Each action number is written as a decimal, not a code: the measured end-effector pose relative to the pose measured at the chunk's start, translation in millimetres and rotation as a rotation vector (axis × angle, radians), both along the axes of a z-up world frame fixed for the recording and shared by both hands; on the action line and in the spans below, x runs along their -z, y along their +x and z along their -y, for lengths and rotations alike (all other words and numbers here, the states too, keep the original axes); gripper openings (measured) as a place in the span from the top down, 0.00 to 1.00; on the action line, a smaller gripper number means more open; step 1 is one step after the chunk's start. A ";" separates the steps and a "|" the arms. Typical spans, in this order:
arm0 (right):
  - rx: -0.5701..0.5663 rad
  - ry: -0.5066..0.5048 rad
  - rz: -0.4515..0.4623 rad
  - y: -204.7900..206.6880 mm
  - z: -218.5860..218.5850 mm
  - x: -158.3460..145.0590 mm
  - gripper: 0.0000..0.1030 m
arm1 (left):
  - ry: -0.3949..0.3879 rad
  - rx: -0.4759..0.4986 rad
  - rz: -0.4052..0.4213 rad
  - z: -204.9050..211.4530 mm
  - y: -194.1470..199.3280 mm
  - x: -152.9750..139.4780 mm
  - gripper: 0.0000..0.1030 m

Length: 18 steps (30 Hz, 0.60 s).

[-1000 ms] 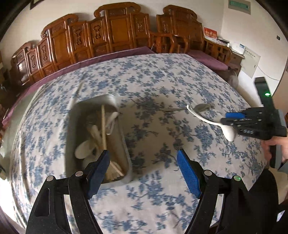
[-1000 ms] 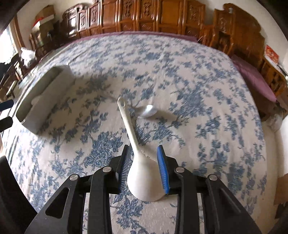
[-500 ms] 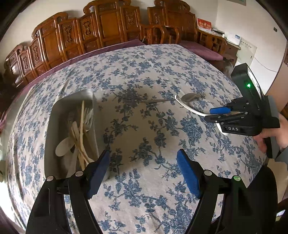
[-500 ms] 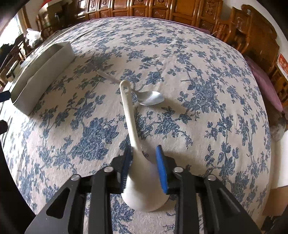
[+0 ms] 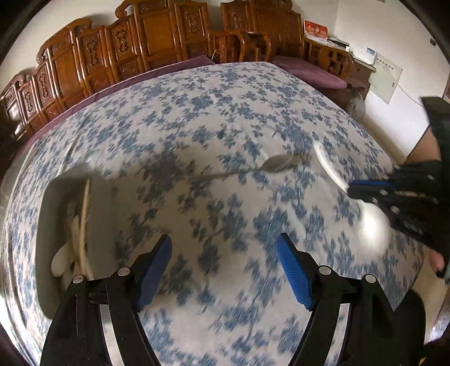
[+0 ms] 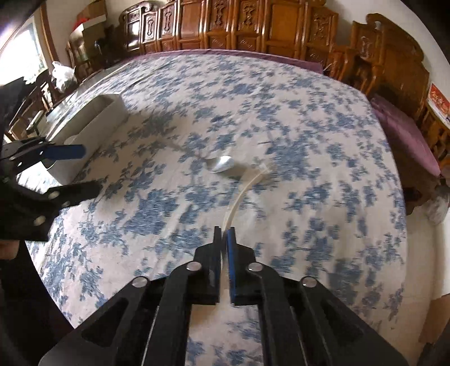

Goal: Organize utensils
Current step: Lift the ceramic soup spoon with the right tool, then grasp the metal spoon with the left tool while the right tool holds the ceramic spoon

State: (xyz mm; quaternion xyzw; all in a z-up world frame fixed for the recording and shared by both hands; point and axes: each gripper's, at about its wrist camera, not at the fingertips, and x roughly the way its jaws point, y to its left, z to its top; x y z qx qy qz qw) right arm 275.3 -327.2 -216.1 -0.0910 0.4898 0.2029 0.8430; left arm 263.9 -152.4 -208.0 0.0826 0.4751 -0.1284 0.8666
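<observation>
Carved wooden chairs [image 5: 157, 42] along white wall [image 5: 365, 25], purple cushions [image 6: 402, 132], bright window [image 6: 25, 53] at left

The right gripper [image 6: 224, 235] has its fingers [image 6: 231, 247] pinched on a white spoon [image 6: 244, 191], apparently by its edge, though motion blur obscures it. A metal spoon [image 6: 222, 163] lies on the tabletop [image 6: 323, 140] beyond.

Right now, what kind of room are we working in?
Most likely a dining or sitting room in a home. A big table under a blue-flowered tablecloth fills the view, carved wooden chairs line the wall behind it, and a grey tray of utensils sits on the cloth.
</observation>
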 end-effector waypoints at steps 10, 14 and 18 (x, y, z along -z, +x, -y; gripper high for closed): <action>0.055 0.019 0.006 16.1 38.0 13.3 0.97 | 0.016 0.022 -0.029 61.9 60.5 16.5 0.29; 0.070 0.015 0.006 18.8 51.8 14.3 0.97 | 0.053 0.064 -0.039 84.4 74.5 25.2 0.29; 0.097 0.026 0.007 20.9 63.5 14.6 0.97 | 0.095 0.087 -0.053 102.1 85.2 36.9 0.39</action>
